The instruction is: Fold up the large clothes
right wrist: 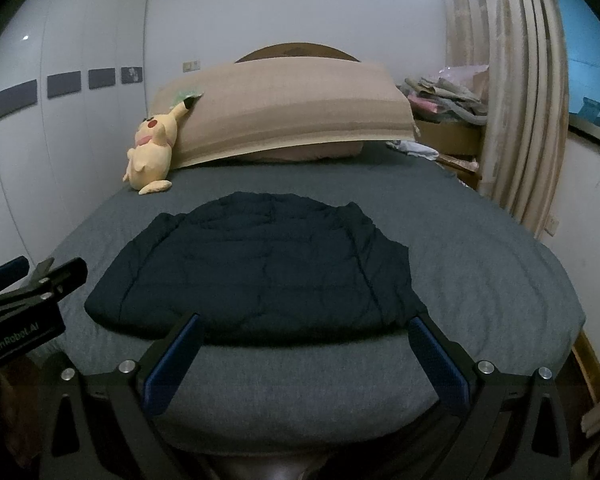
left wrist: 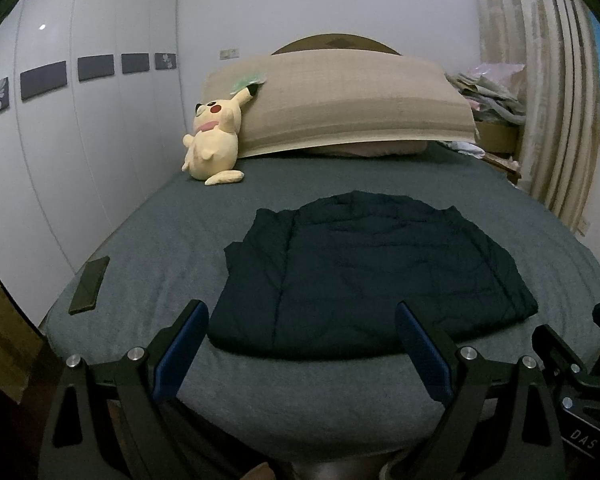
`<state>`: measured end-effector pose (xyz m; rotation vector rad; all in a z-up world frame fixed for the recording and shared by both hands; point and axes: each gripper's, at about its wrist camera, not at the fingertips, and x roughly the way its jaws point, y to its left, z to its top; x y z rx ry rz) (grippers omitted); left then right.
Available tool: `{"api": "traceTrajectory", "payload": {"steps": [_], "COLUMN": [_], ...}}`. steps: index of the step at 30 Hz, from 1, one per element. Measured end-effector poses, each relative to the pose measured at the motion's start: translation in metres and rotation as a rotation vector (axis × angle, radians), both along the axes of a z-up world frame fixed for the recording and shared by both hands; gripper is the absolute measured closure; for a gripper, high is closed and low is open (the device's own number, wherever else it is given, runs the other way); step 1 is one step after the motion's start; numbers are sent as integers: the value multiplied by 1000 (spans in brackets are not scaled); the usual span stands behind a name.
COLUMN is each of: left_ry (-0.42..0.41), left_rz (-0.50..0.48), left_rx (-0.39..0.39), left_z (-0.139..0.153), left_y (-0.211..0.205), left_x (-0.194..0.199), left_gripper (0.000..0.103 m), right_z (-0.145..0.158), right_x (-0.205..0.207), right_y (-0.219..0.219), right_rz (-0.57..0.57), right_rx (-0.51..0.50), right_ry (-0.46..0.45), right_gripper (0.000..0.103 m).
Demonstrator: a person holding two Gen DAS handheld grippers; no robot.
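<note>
Both wrist views, foot of the bed. The left gripper [left wrist: 302, 320] and right gripper [right wrist: 306, 332] are each spread wide and hold nothing; grey bed sheet [left wrist: 300, 392] fills the space between each pair of blue pads. The dark jacket [right wrist: 260, 268] lies flat on the sheet just beyond both sets of fingertips, hem nearest, collar end farthest. From the left jaws its near-left hem corner sits just past the left fingertip [left wrist: 198, 312]; from the right jaws its near-right corner touches or overlaps the right fingertip [right wrist: 418, 326]. The sleeves appear already turned inward, though low light makes the layering uncertain. Likely step: taking the hem to fold lengthwise. To do it well, lower each jaw over a hem corner, close through all layers, lift both together, and carry evenly toward the collar. Far ahead of the jaws: plush toy [left wrist: 214, 144] and phone [left wrist: 89, 285], both clear of the fold path.
</note>
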<state>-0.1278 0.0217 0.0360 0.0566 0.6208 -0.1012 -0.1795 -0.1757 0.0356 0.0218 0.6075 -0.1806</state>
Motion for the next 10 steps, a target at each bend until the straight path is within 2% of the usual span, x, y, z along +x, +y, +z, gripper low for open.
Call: {"api": "traceTrajectory", "payload": {"steps": [6,10], "left_ry": [3,-14], "left_rz": [-22,-17], "left_rx": [-25,-1], "left_z": [0,2], "left_y": [1,-2], "left_x": [0,-1], "left_gripper": [9,9], "right_z": [0,0], "right_x": [0,0], "right_y": [1,2], "right_rz": [-3,-4], "right_rx": [-1,-2], "right_ry": [-2,-1], "right_gripper": [0,0]}}
